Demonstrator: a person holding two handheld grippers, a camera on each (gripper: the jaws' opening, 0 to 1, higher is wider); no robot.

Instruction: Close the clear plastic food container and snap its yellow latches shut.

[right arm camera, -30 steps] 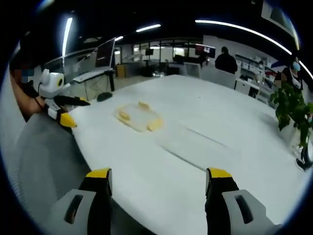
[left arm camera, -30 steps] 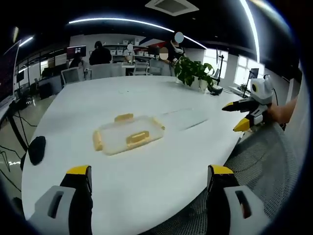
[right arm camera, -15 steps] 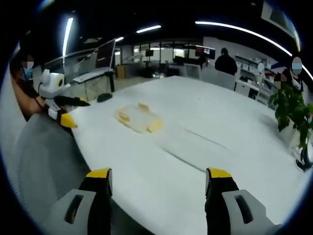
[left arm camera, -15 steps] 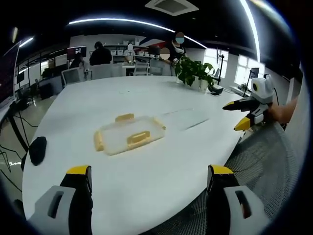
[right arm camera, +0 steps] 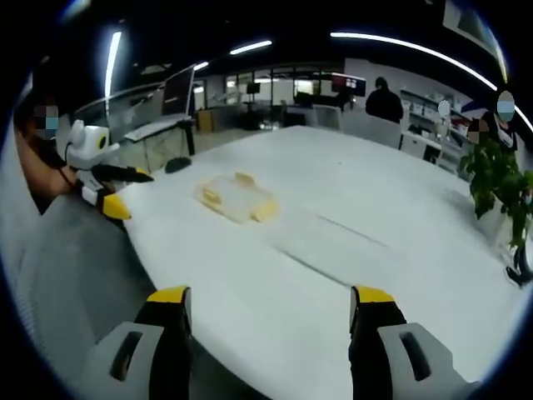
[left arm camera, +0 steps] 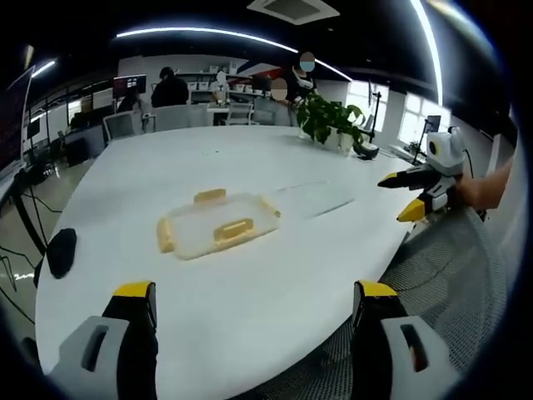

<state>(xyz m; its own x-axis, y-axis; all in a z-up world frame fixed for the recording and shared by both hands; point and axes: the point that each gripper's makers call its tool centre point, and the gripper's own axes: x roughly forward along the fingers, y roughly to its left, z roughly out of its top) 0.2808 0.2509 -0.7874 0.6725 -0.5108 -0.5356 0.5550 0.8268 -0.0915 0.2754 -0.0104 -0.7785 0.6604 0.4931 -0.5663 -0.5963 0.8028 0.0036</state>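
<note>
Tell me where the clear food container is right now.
The clear food container lies flat on the white table, ahead of the left gripper in the left gripper view, left of centre. In the right gripper view it sits beyond the left gripper's yellow tips.

The table (left arm camera: 250, 275) is plain white. On it the container (left arm camera: 218, 227) is clear plastic with yellow latches (left arm camera: 232, 230). The left gripper (left arm camera: 250, 293) and the right gripper (right arm camera: 268, 298) are grey with yellow tips. A plant (left arm camera: 326, 119) shows green leaves, and the chair mesh (left arm camera: 454, 275) is grey.
</note>
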